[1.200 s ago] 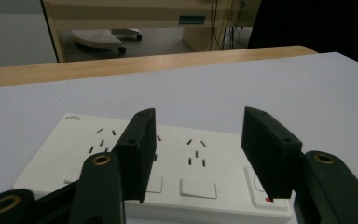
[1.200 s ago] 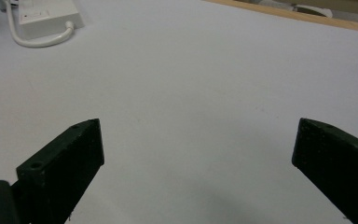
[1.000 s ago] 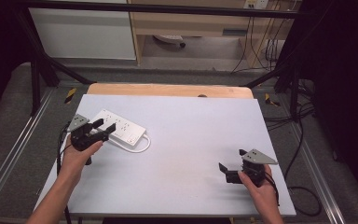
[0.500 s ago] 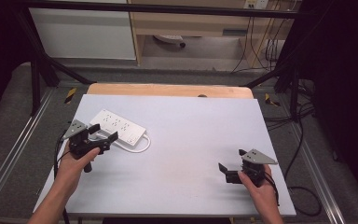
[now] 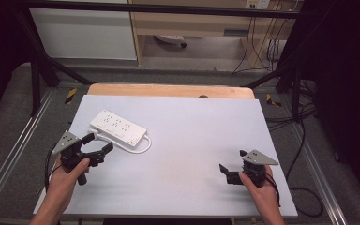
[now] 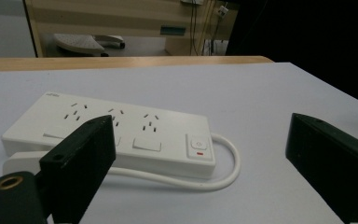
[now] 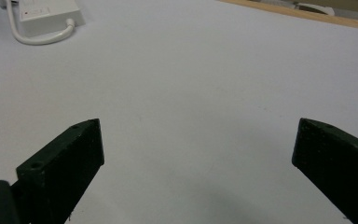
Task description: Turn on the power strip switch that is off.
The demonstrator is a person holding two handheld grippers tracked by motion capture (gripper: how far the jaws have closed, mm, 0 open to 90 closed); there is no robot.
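I see the white power strip lying flat on the worktop, my left gripper just beside its near edge, jaws having just spread with nothing between them, my right gripper well apart, jaws spread

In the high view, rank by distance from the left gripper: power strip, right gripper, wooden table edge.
From the left gripper, nearest first:
1. Power strip, just beyond it, up-right, not held.
2. Wooden table edge, along the far side.
3. Right gripper, across the table at the near right.
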